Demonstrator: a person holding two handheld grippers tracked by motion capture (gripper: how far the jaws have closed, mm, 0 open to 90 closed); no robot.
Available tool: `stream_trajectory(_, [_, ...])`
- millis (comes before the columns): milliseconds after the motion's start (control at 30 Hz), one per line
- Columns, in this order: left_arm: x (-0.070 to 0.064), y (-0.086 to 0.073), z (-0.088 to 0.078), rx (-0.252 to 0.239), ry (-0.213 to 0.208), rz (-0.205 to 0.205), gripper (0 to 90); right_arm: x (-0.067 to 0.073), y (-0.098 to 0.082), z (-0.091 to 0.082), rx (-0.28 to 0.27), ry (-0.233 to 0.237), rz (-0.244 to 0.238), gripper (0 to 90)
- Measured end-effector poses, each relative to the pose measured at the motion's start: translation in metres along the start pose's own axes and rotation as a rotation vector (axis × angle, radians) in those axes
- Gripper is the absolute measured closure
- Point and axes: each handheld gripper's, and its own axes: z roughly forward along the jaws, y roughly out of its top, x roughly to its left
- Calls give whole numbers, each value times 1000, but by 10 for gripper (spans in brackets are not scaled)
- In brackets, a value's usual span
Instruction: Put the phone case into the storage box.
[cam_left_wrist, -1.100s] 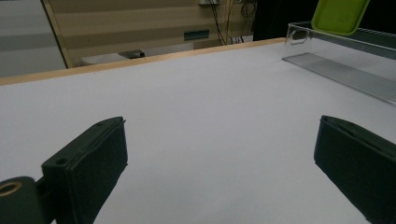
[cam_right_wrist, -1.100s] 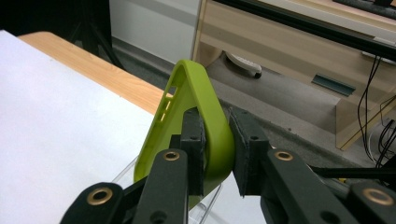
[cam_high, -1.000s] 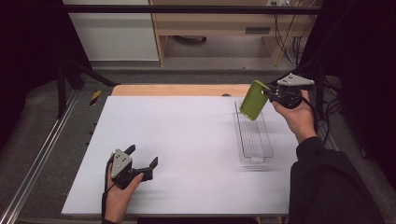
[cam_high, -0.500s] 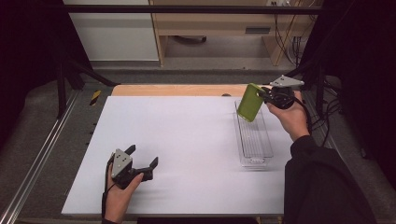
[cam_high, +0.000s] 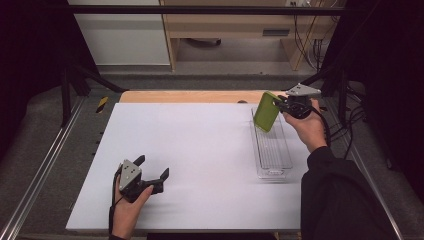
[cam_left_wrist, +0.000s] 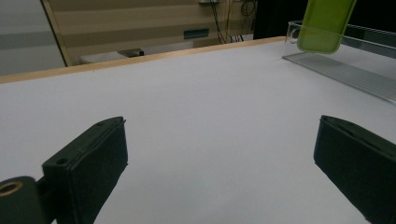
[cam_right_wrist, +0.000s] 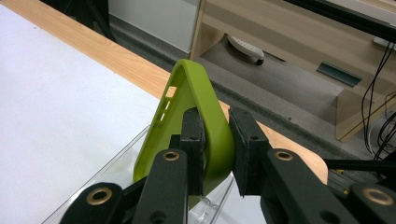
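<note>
Two black jaws of the right gripper (cam_right_wrist: 215, 154) pinch one edge of the green phone case (cam_right_wrist: 187, 121), which stands tilted at centre frame over the far end of the clear tray (cam_high: 272, 150), seemingly just above it. Lower left in the high view, the left gripper (cam_high: 152, 175) rests wide open on the white table (cam_high: 200, 150), holding nothing.

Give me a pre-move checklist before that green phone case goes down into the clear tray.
1. Grip: right gripper pinches one wall of the green phone case: ok.
2. Case over the far end of the clear tray: ok.
3. Case tilted, not level with the tray floor: not ok.
4. Tray interior free of other items: ok.
5. Left gripper open, resting on the white table, apart from the tray: ok.
6. Case's lower edge touching the tray: cannot tell.
</note>
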Motion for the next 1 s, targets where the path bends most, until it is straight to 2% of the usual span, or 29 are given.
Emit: stream_trajectory(1000, [0, 0, 0, 1, -5, -6, 16, 4, -1, 8, 4, -21, -25, 763])
